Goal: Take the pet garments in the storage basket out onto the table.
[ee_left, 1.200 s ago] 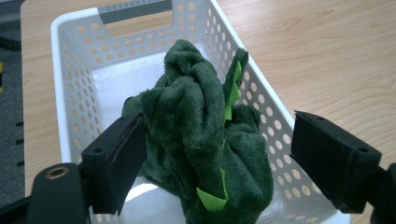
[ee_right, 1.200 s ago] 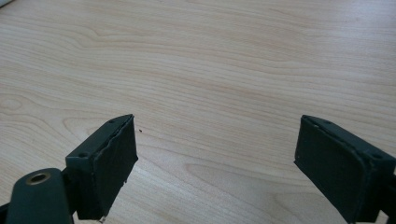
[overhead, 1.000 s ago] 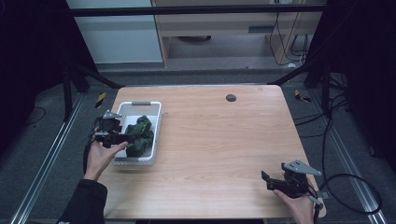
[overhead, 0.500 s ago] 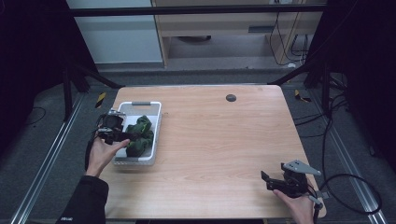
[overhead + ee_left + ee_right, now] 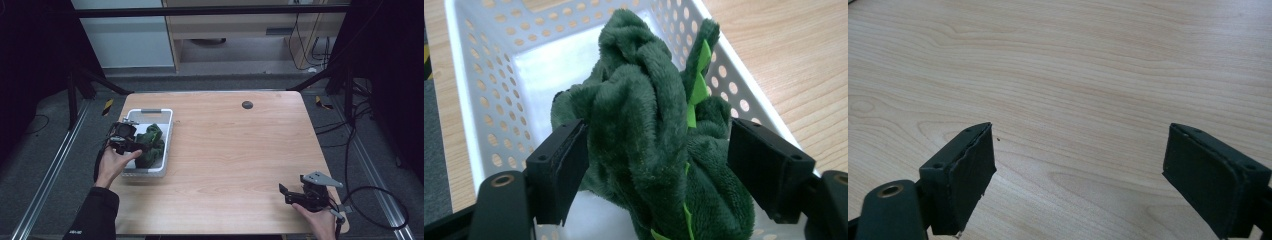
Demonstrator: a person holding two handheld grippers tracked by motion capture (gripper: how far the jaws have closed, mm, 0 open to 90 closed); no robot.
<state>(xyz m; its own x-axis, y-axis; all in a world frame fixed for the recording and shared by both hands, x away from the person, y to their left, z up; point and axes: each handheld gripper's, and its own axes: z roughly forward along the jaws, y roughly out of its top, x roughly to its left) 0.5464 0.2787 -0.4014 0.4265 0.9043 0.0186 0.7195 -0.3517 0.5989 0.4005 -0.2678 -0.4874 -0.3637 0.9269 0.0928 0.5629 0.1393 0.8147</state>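
A green plush toy (image 5: 153,141) with bright green spikes lies crumpled in a white perforated basket (image 5: 149,111) at the table's left. My left gripper (image 5: 142,147) reaches into the basket from the left, open, with its jaws on either side of the toy. In the left gripper view the toy (image 5: 644,100) bulges between the jaws of that gripper (image 5: 658,136); the left jaw touches the fur, the right one stands just off it. The basket wall (image 5: 489,75) rises behind. My right gripper (image 5: 286,195) rests near the table's front right corner, open over bare wood (image 5: 1080,145).
A small black round mark (image 5: 247,105) sits at the back of the wooden table (image 5: 240,150). A cable (image 5: 375,197) loops off the right edge from the right gripper. Dark frame posts and a cabinet stand beyond the table.
The left gripper has shifted slightly to the right, toward the toy in the basket. The right gripper has not moved.
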